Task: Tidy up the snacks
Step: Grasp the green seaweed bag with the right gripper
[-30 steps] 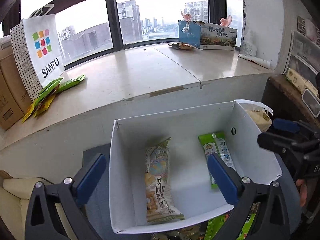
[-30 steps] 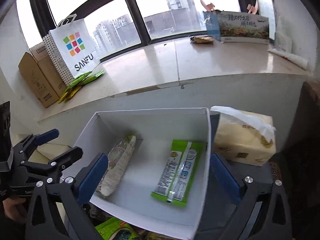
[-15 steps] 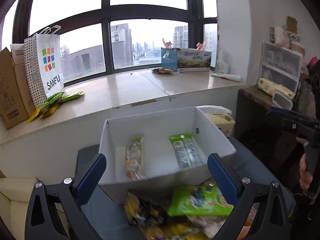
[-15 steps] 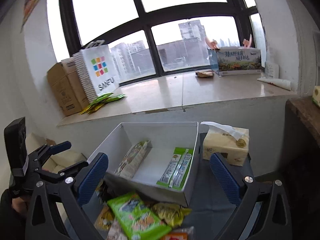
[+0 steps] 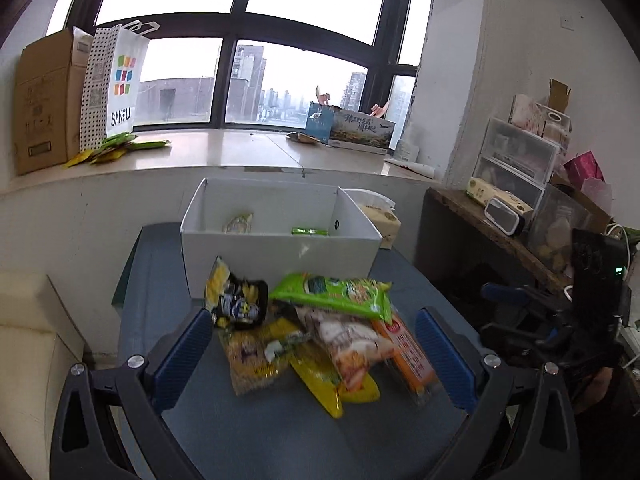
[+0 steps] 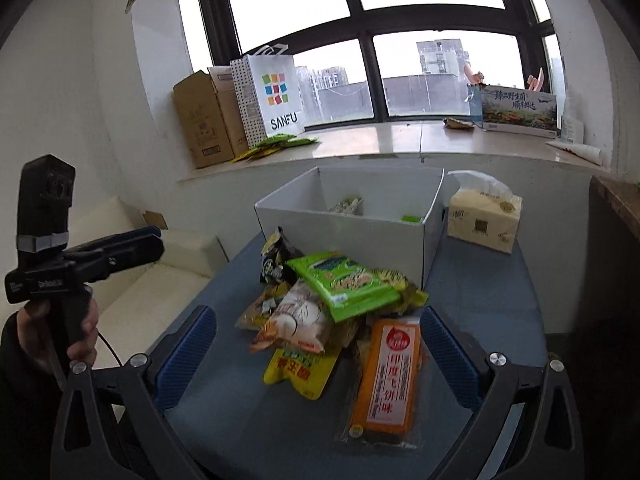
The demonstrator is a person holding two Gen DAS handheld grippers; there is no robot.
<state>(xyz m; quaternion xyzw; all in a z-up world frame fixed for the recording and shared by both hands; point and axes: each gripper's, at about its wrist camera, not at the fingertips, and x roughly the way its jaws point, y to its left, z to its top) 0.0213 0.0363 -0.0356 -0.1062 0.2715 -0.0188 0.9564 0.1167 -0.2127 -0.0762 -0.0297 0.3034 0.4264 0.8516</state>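
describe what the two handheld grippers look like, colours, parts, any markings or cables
Both grippers are black plastic frames with silver screw heads and ribbed blue pads inside each finger. Seen from the right wrist view, the left gripper has a pistol-style handle, a black camera block with a grey tape band, small white lettering on the body, and a thin black cable. A dark sleeve covers the wrist.

We hold the left gripper [image 5: 312, 348] level, its blue-padded fingers [image 5: 182, 354] spread wide with nothing between them. We hold the right gripper [image 6: 320, 354] likewise, fingers [image 6: 450, 356] spread wide and empty. In the right wrist view, our left hand [image 6: 76, 336] grips the left tool's handle, dark sleeve [image 6: 16, 392] below. In the left wrist view, the right tool appears at the right edge.
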